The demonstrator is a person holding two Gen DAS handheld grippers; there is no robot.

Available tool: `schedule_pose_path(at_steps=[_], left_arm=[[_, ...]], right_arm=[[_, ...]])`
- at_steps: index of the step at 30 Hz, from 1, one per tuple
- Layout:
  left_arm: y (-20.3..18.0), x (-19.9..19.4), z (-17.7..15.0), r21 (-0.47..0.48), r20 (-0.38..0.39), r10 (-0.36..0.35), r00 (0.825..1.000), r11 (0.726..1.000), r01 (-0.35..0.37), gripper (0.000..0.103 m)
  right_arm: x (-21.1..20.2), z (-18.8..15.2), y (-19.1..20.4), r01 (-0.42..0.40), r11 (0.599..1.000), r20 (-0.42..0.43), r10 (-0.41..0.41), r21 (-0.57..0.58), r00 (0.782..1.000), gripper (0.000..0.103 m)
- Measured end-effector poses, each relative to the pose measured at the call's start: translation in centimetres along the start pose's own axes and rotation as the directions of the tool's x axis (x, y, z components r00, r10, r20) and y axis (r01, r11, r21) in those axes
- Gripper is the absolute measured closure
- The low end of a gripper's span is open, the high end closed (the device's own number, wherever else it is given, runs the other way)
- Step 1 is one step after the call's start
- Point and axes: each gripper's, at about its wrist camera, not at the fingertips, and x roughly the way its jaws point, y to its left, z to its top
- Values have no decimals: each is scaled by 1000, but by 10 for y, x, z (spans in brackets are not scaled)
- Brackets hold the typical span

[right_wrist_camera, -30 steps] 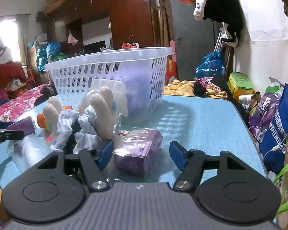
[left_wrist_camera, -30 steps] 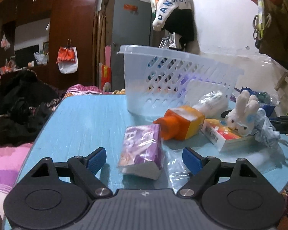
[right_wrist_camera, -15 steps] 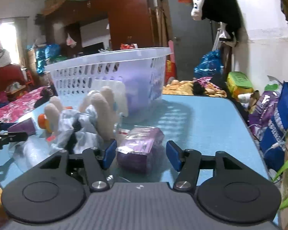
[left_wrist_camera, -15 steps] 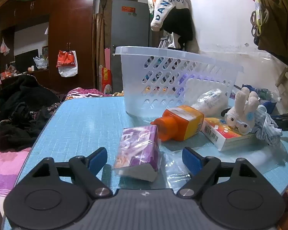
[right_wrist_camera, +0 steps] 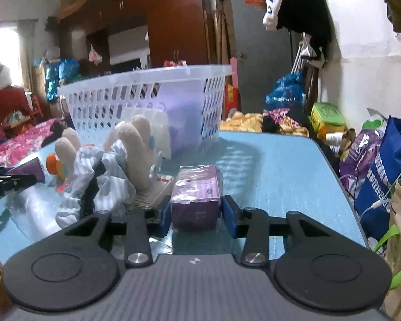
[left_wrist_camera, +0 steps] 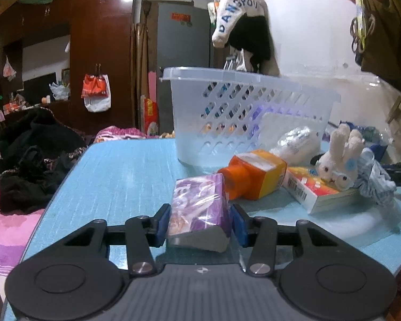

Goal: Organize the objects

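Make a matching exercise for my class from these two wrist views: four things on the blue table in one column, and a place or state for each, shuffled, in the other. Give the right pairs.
Things
1. purple packet
2. orange bottle
3. toy rabbit
4. white basket

Places or states
A. lying on its side, cap toward the left gripper
B. standing upright at the far side of the table
C. clamped between blue fingers
D. leaning on the flat orange-and-white box

Pairs: 1-C, 2-A, 3-D, 4-B
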Motion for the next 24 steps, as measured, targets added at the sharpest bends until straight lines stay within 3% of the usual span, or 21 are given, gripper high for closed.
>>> schedule_pose_path(at_steps=[6, 24], left_arm=[[2, -10, 0, -6, 70, -3, 998, 1000, 3, 52], [-11, -39, 10, 6, 206, -47, 977, 999, 47, 52]], right_arm=[[-11, -4, 0, -26, 1000, 93, 26, -6, 995, 60], [-39, 7, -13, -75, 996, 239, 62, 50, 969, 60]])
